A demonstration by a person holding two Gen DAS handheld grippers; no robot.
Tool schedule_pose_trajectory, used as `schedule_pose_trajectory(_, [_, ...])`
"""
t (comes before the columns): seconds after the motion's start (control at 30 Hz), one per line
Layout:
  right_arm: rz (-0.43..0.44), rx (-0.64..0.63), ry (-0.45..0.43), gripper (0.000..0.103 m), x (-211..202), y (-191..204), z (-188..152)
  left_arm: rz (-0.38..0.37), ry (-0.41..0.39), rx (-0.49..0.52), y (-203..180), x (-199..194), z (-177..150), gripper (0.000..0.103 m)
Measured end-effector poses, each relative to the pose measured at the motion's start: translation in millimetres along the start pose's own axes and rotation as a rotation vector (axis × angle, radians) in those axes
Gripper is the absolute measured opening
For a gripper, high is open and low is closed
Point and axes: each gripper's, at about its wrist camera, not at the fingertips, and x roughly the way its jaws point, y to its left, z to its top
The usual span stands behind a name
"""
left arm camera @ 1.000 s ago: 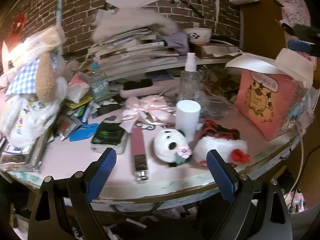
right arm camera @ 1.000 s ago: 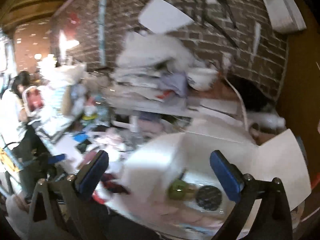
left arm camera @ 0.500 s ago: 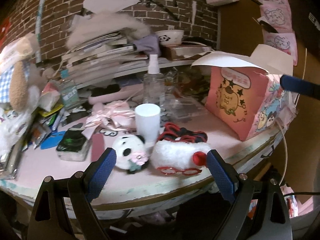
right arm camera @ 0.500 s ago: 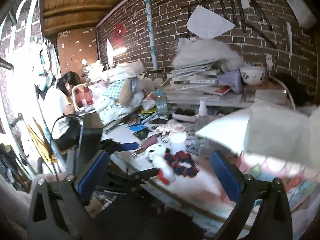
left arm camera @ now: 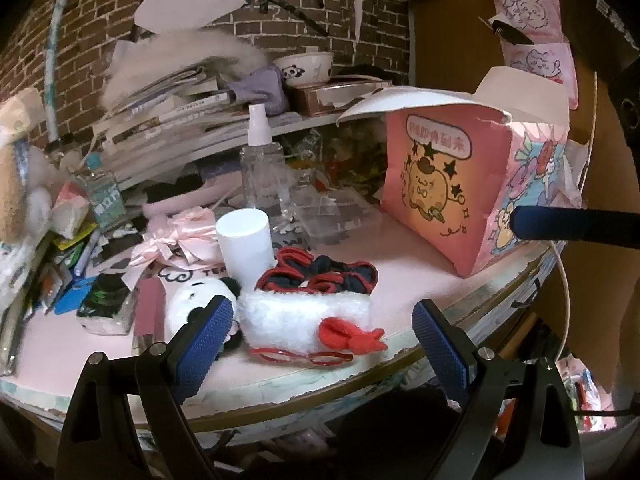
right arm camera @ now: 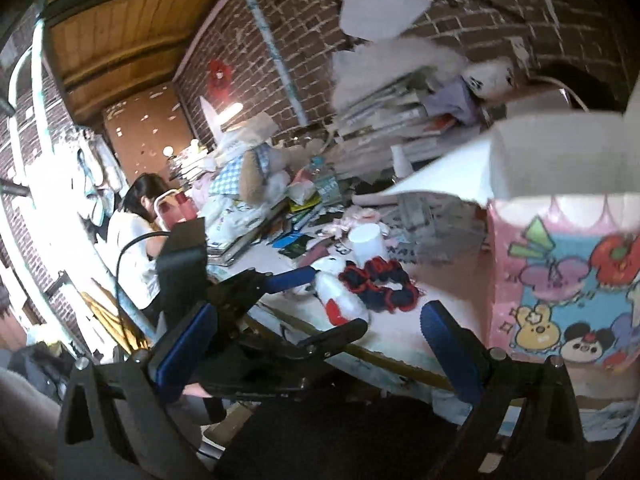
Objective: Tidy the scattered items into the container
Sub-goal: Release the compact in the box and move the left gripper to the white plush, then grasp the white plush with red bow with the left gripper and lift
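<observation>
Task far from done: white fluffy hair clip [left arm camera: 304, 320], red-navy scrunchies [left arm camera: 320, 272], panda plush [left arm camera: 192, 304], white cup [left arm camera: 246, 240] lie loose on pink table [left arm camera: 400, 280]. Pink cartoon box [left arm camera: 448, 184] open at table's right; contents hidden. Left gripper [left arm camera: 320, 344] jaws apart, empty, fluffy clip between fingers. Right gripper [right arm camera: 312, 340] spread, empty, beside box.

Each hand-held gripper, left [left arm camera: 323, 340] and right [right arm camera: 316, 344], has a black angular frame. The fingers [left arm camera: 204, 338] carry textured blue pads. Small silver screws [left arm camera: 485, 352] stud the black arms near the pads.
</observation>
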Motion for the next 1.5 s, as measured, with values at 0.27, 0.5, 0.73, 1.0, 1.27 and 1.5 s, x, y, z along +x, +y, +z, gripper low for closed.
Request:
schedule_pose_trajectory(0.27, [0.01, 0.076, 0.008, 0.101, 11.2, -17.6, -1.0, 0.003, 0.012, -0.023, 3.4, 10.3, -1.5, 0.079])
schedule_pose_trajectory(0.5, [-0.02, 0.056, 0.005, 0.102, 13.6, -17.5, -1.6, -0.016, 0.036, -0.068, 12.6, 16.9, -4.4, 0.059])
schedule_pose_trajectory(0.73, [-0.027, 0.048, 0.014, 0.101, 18.6, -17.8, -1.9, -0.024, 0.029, -0.082, 19.4, 14.5, -2.3, 0.055])
schedule_pose_trajectory(1.0, [-0.033, 0.045, 0.02, 0.101, 22.4, -18.4, -2.0, 0.002, -0.007, -0.083, 29.5, 5.5, 9.1, 0.054])
schedule_pose_trajectory(1.27, [-0.028, 0.055, 0.021, 0.101, 24.3, -19.2, -0.4, 0.008, -0.038, -0.094, 43.3, -0.1, 23.4, 0.053])
schedule_pose_trajectory(1.5, [-0.033, 0.044, 0.03, 0.101, 28.3, -17.9, -0.7, 0.026, -0.091, -0.067, 51.0, -18.5, 49.2, 0.053])
